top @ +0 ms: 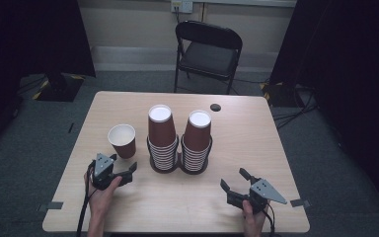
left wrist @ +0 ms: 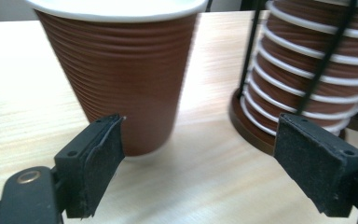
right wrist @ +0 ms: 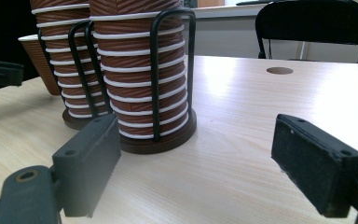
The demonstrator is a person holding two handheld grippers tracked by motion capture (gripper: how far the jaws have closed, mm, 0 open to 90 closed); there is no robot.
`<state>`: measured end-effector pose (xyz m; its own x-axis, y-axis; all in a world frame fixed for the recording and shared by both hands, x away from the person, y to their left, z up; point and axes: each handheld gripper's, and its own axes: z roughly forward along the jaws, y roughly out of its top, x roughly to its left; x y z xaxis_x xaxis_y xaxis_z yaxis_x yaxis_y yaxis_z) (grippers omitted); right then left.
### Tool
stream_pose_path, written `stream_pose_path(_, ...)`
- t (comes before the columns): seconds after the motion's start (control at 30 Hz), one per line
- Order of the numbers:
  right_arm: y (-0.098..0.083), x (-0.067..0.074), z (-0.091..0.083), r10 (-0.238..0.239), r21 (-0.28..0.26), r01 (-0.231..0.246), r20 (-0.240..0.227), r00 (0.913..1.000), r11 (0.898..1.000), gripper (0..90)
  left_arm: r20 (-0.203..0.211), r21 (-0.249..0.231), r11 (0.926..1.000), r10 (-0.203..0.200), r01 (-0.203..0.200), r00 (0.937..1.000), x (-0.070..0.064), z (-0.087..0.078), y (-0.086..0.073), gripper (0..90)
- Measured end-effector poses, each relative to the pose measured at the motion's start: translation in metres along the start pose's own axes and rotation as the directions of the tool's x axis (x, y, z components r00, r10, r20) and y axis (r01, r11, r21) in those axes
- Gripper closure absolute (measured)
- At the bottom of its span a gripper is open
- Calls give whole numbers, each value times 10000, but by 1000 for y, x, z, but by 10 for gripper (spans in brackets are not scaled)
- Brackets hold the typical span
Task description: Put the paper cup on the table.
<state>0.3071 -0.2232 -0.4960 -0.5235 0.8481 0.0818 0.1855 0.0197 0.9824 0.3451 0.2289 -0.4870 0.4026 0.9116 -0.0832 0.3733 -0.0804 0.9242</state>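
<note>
Single cup (top: 122,139) stands upright, mouth up, alone on the surface (top: 256,148), left of the two stacks and apart from them; standing free like this, its wall is open to a side grip with nothing to snag on. Left claw (top: 128,170) sits just in front of it and to its right, jaws partly open, holding nothing. In the left gripper view the cup (left wrist: 121,84) is ahead and off to the left of the gap, not between the pads; one pad (left wrist: 100,161) lies in front of the cup's base, whether touching I cannot tell. Judgement: the claw is either lining up on the cup or has let it go; the gap looks too narrow to pass round the cup at mid-height, so it would need to widen for a grasp. Left stack (top: 162,140) and right stack (top: 196,143) hold nested cups bottoms up, each caged in a black wire holder (right wrist: 156,77) on a round base, which keeps the columns straight and lets a cup lift off only from the top. Right claw (top: 233,181) rests low near the front right of the surface, well apart from the stacks, jaws wide, empty, seemingly parked. Behind the surface stands a folding chair (top: 208,49); a small dark hole (top: 215,107) sits near the far edge.
</note>
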Motion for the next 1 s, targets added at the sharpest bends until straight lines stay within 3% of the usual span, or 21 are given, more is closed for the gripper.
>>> stream_pose_path(0.13, 0, 0, 0, -21, -8, 21, -14, 10000, 10000, 150, 410, -314, 9992, -232, 245, 9989, -9, -8, -3, 160)
stream_pose_path(0.23, 0, 0, 0, 5, 9, -5, -4, 10000, 10000, 150, 582, -502, 9987, 12, 17, 9983, -25, -17, -6, 159)
stream_pose_path(0.33, 0, 0, 0, -6, 42, 6, -31, 10000, 10000, 150, 802, -611, 9980, 179, -130, 9966, -32, -21, -8, 156)
stream_pose_path(0.4, 0, 1, 1, -56, 42, 56, -26, 10000, 10000, 150, 930, -789, 9957, 552, -479, 9941, -41, -23, -12, 157)
stream_pose_path(0.6, 0, 0, 1, -28, 99, 28, -39, 10000, 9999, 150, 1417, -847, 9950, 653, -537, 9878, -58, -21, -18, 156)
stream_pose_path(0.67, 0, 1, 1, -45, 102, 46, -39, 10000, 9999, 150, 1433, -854, 9945, 724, -606, 9870, -59, -19, -19, 156)
stream_pose_path(0.73, 0, 0, 1, -18, 110, 18, -48, 10000, 9999, 150, 1333, -968, 9945, 519, -391, 9897, -63, -18, -22, 159)
stream_pose_path(0.93, 1, 1, 4, -39, 382, 32, 195, 9998, 9993, 166, 1036, -1151, 9913, 764, -643, 9917, -67, -17, -22, 155)
stream_pose_path(1.0, 2, 1, 6, -62, 699, 38, 337, 9994, 9975, 186, 972, -1221, 9900, 828, -707, 9918, -67, -17, -23, 156)
